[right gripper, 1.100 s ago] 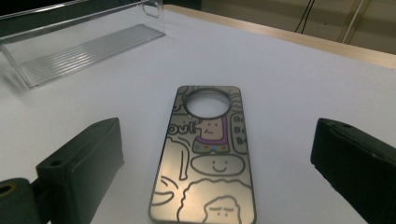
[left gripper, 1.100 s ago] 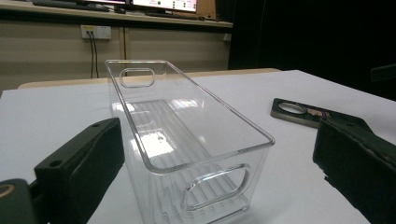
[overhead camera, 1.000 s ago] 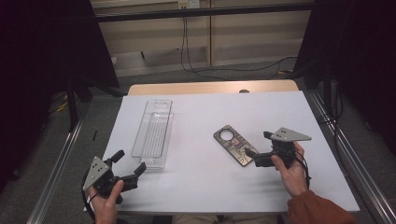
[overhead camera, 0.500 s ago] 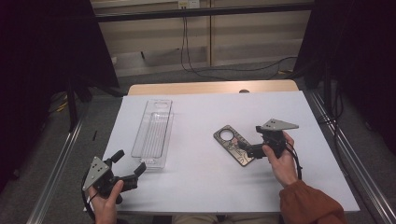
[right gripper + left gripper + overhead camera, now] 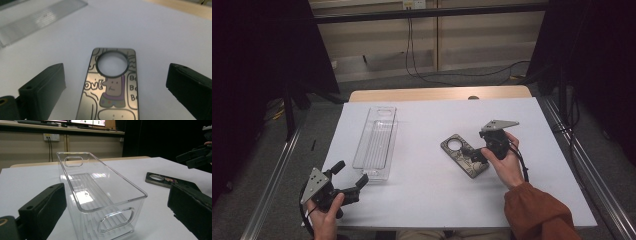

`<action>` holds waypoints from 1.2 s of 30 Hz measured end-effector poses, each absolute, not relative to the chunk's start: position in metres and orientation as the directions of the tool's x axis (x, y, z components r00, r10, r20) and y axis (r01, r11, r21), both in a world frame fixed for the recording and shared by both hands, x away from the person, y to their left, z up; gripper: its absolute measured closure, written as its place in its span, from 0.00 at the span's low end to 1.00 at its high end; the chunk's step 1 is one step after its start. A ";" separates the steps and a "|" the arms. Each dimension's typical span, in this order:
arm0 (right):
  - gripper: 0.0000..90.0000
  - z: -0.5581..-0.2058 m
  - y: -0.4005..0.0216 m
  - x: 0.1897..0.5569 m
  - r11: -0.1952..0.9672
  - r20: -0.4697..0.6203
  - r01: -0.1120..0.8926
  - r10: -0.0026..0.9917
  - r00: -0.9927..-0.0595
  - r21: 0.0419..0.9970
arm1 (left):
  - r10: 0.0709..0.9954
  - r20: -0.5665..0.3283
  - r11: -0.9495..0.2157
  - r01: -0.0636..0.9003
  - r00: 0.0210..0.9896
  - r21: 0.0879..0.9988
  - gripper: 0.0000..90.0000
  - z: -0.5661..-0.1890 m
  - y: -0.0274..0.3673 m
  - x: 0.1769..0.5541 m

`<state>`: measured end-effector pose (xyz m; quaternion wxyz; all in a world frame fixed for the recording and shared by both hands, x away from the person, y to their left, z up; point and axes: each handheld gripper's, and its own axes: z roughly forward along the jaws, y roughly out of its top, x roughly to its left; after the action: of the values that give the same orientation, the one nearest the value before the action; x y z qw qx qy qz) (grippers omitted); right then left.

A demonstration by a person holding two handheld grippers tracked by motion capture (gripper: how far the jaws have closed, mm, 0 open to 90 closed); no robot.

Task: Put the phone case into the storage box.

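Observation:
A clear plastic bin [image 5: 374, 142] lies lengthwise on the white table [image 5: 422, 200], left of centre. In the left gripper view the bin [image 5: 100, 195] stands just ahead, between the open jaws of my left gripper [image 5: 115, 210]. In the high view my left gripper [image 5: 351, 172] rests near the front left corner, just short of the bin's near end. A flat dark plate [image 5: 464, 155] with a round hole and cartoon drawings lies right of centre. My right gripper [image 5: 473, 154] hovers over its near end, open. The plate [image 5: 112, 85] lies between the wide-apart jaws of my right gripper [image 5: 117, 72], untouched.
A wooden board edge [image 5: 437, 93] runs along the far side of the table. Cables [image 5: 462, 75] lie on the floor beyond it. Metal rails [image 5: 272, 190] flank the table on both sides. Part of the clear bin [image 5: 37, 17] appears at the top left of the right gripper view.
My right gripper has moved forward and left, from beside the plate's right end to over it. The left gripper and the bin have stayed still.

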<state>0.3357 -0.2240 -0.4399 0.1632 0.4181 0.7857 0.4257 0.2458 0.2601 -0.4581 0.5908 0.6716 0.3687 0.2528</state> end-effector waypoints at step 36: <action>0.07 -0.447 -0.201 0.384 0.490 0.157 0.723 0.765 -0.624 0.487 | 0.796 -0.100 -0.027 0.200 0.596 0.979 0.03 -0.458 0.260 0.246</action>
<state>0.3845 -0.2012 -0.4474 0.0404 0.4316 0.8622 0.2621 0.2459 0.2598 -0.4582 0.5903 0.6706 0.3716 0.2525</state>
